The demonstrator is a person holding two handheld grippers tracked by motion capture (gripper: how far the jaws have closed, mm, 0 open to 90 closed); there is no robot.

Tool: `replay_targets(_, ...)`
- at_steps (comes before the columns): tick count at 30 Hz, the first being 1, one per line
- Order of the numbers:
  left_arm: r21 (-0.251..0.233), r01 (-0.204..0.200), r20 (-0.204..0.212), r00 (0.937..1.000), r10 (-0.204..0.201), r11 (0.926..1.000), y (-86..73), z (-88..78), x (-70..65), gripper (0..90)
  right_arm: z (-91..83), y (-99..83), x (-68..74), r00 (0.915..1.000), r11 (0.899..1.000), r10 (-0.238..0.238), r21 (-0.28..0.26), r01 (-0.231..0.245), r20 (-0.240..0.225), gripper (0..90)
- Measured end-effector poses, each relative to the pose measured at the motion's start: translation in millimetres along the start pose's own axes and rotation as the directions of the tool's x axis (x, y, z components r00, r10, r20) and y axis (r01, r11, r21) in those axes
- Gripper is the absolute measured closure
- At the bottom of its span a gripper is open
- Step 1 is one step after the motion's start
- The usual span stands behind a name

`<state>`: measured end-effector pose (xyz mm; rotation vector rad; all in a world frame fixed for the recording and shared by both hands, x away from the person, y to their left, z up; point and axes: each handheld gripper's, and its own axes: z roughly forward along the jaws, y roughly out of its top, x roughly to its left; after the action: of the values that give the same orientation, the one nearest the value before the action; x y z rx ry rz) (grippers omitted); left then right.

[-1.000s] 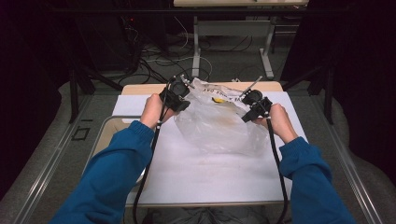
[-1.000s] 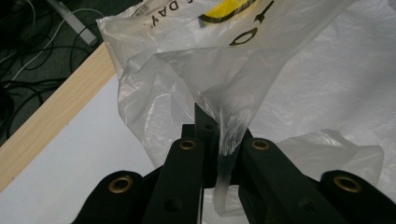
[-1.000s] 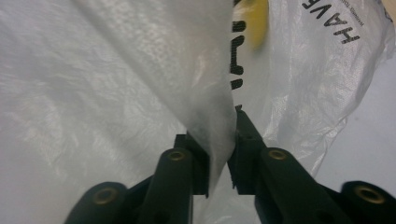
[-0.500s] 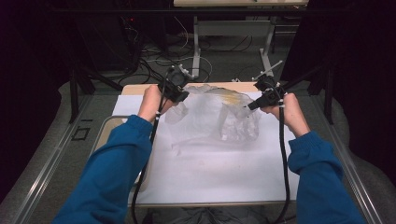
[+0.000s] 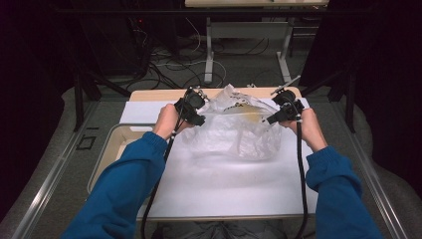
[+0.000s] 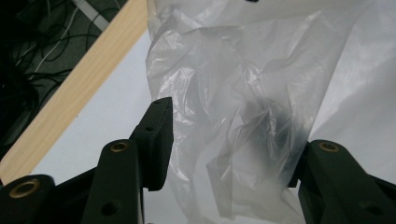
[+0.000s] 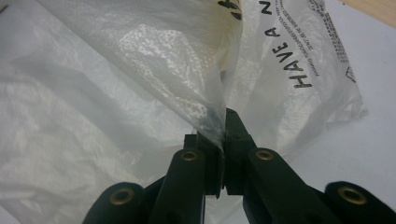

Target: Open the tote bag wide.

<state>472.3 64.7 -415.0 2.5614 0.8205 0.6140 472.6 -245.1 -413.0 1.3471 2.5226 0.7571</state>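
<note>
A crumpled clear plastic bag (image 5: 239,132) with black print and a yellow mark lies on the white sheet (image 5: 224,189). My right gripper (image 5: 272,118) holds its right upper edge. In the right gripper view my gripper (image 7: 223,126) is shut on a pinched fold of the bag (image 7: 140,56). My left gripper (image 5: 198,115) sits at the bag's left edge. Its jaws have just been opening. In the left gripper view the left gripper (image 6: 233,135) stands open, with loose bag film (image 6: 243,70) hanging between the jaws and not pressed by the pads.
The white sheet covers a wooden table whose far edge (image 5: 159,93) shows. A grey tray (image 5: 107,149) sits off the table's left side. Cables and metal table legs (image 5: 209,55) lie on the floor beyond. Blue sleeves come in from below.
The bag was held stretched and raised between both grippers. Now the left gripper has dropped and opened, and the bag's left side has sagged onto the sheet. The right gripper moved outward.
</note>
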Motion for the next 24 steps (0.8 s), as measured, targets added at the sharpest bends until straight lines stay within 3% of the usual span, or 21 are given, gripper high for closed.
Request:
replay_targets(2, 0.006, -0.007, 0.007, 0.9999, 0.007, 1.0000, -3.4, 2.5, -0.8, 54.0, 0.0, -0.1, 1.1, 1.0000, 1.000, -0.005, -0.006, 0.005, 0.002, 88.2)
replay_targets(6, -0.015, 0.002, 0.017, 0.9999, -0.002, 0.9999, -5.8, 6.1, -1.5, 80.3, 1.7, 0.1, 3.8, 0.9998, 1.000, -0.009, -0.002, 0.009, 0.015, 84.7)
replay_targets(8, -0.028, 0.006, 0.015, 0.9999, -0.006, 0.9996, -4.9, 7.2, -0.8, 87.3, 4.3, -0.7, 4.4, 0.9994, 1.000, -0.019, -0.002, 0.020, 0.028, 82.3)
replay_targets(12, -0.039, 0.010, -0.007, 0.9999, -0.010, 0.9992, -3.5, 11.1, 1.1, 89.0, 8.5, -4.7, 4.6, 0.9996, 1.000, -0.016, 0.010, 0.016, 0.025, 80.9)
replay_targets(17, -0.064, 0.031, -0.020, 0.9993, -0.032, 0.9975, -1.4, 12.3, 4.4, 89.0, 8.5, -9.6, 8.8, 0.9992, 0.999, -0.039, 0.035, 0.039, -0.010, 86.8)
replay_targets(21, -0.095, 0.035, -0.012, 0.9992, -0.037, 0.9948, -0.1, 10.6, 3.8, 89.0, -2.7, -12.3, 13.9, 0.9986, 0.999, -0.051, 0.008, 0.052, -0.009, 86.2)
replay_targets(24, -0.092, 0.040, 0.007, 0.9992, -0.040, 0.9950, 0.7, 11.9, 1.9, 89.0, -3.8, -15.7, 10.4, 0.9989, 0.999, -0.045, 0.026, 0.045, -0.010, 80.7)
